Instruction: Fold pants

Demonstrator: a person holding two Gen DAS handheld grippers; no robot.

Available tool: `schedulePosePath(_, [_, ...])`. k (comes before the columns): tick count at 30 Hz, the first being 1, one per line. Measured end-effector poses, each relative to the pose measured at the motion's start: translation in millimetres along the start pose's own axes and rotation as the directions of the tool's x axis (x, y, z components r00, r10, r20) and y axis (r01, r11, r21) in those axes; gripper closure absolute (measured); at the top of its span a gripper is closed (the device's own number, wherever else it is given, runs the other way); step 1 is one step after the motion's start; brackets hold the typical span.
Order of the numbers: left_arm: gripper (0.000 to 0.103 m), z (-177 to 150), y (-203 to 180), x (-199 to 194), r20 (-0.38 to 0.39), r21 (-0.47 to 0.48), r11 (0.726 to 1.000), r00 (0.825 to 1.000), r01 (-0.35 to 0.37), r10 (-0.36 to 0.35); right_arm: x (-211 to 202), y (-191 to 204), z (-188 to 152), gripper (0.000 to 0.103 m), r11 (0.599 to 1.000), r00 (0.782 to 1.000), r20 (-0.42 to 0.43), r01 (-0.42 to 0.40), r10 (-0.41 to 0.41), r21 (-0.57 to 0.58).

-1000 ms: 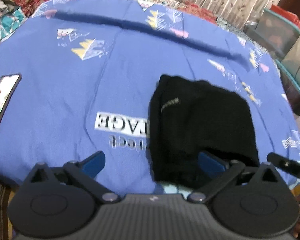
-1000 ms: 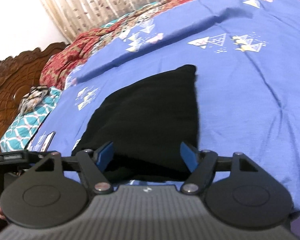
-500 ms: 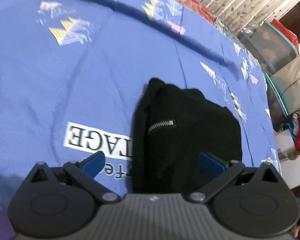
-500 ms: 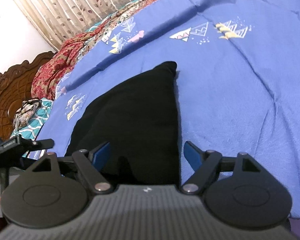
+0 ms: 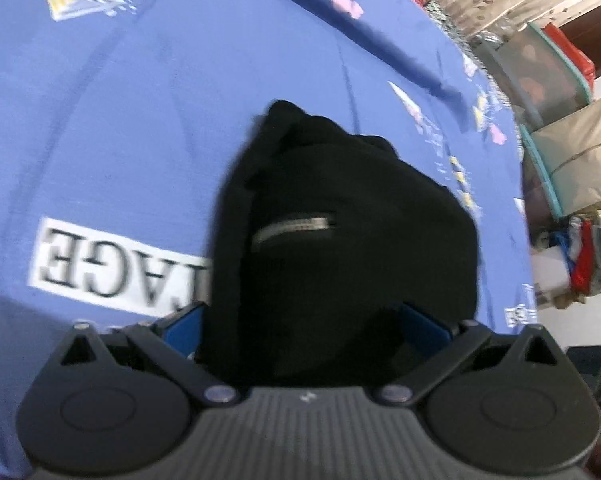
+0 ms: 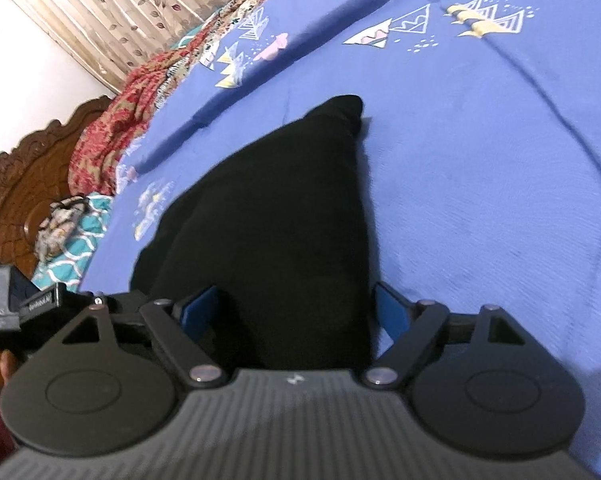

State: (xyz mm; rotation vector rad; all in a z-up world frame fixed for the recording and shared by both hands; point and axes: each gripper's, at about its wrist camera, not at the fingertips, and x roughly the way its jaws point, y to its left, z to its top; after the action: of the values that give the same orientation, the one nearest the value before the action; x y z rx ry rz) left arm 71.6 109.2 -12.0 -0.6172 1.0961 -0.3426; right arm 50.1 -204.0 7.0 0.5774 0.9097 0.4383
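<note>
Black pants (image 5: 340, 236) lie folded into a compact bundle on the blue bedsheet (image 5: 120, 120), a silver zipper (image 5: 296, 226) showing on top. My left gripper (image 5: 304, 326) stands open low over the bundle's near edge, one blue pad on each side of the cloth. In the right wrist view the same pants (image 6: 276, 208) taper away to a far corner. My right gripper (image 6: 296, 310) straddles their near end, its jaws opening, the pads standing apart from the cloth. The other gripper's tip (image 6: 24, 304) shows at the left edge.
The sheet carries a white label with black letters (image 5: 112, 268) left of the pants. Storage boxes and stacked clothes (image 5: 572, 152) stand beyond the bed's right side. A carved wooden headboard (image 6: 16, 184), a red patterned blanket (image 6: 140, 96) and curtains (image 6: 120, 4) are at the far end.
Both grippers have moved closer and lower onto the pants, which now fill more of each view. The left view has swung so the phone seen earlier is out of frame. The right jaws widened.
</note>
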Motion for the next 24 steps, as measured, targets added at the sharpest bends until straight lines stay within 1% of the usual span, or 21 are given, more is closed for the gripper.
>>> schedulePosePath(2, [0.0, 1, -4, 7, -0.009, -0.007, 1.0, 1.0, 0.013, -0.013, 6, -2, 5, 0.015, 0.999, 0.999, -0.011, -0.036, 0.036, 0.03])
schedulePosePath(5, [0.0, 3, -8, 15, -0.009, 0.001, 1.0, 1.0, 0.002, -0.002, 21, -10, 12, 0.011, 0.991, 0.994, -0.037, -0.098, 0.101, 0.089])
schedulePosePath(7, [0.0, 4, -3, 17, -0.005, -0.017, 1.0, 1.0, 0.015, -0.015, 25, -14, 13, 0.009, 0.986, 0.991, -0.035, -0.121, 0.126, 0.115])
schedulePosePath(9, [0.001, 4, 3, 17, 0.004, -0.037, 0.999, 0.999, 0.034, -0.034, 24, -14, 12, 0.006, 0.985, 0.99, -0.03, -0.134, 0.138, 0.104])
schedulePosePath(13, [0.001, 0, 1, 18, 0.023, -0.017, 0.999, 0.999, 0.034, -0.034, 21, -7, 3, 0.0, 0.988, 0.988, -0.003, -0.151, 0.152, 0.025])
schedulePosePath(15, [0.001, -1, -1, 18, 0.028, -0.006, 1.0, 0.999, 0.023, -0.023, 19, -5, -2, 0.0, 0.989, 0.988, 0.02, -0.15, 0.15, -0.011])
schedulePosePath(17, [0.001, 0, -4, 19, 0.023, -0.003, 1.0, 1.0, 0.01, -0.01, 19, -5, -3, 0.0, 0.988, 0.988, 0.026, -0.152, 0.152, -0.02])
schedulePosePath(20, [0.001, 3, -10, 21, 0.013, -0.014, 1.0, 1.0, -0.009, 0.009, 25, -5, 6, 0.0, 0.99, 0.989, -0.006, -0.144, 0.144, 0.004])
schedulePosePath(23, [0.002, 0, -16, 24, 0.021, 0.0, 1.0, 1.0, -0.023, 0.023, 31, 1, 14, 0.0, 0.994, 0.993, -0.051, -0.109, 0.11, 0.021])
schedulePosePath(24, [0.006, -1, -18, 24, 0.03, 0.01, 0.999, 0.999, -0.036, 0.036, 33, 5, 15, 0.004, 0.995, 0.993, -0.063, -0.097, 0.097, 0.011])
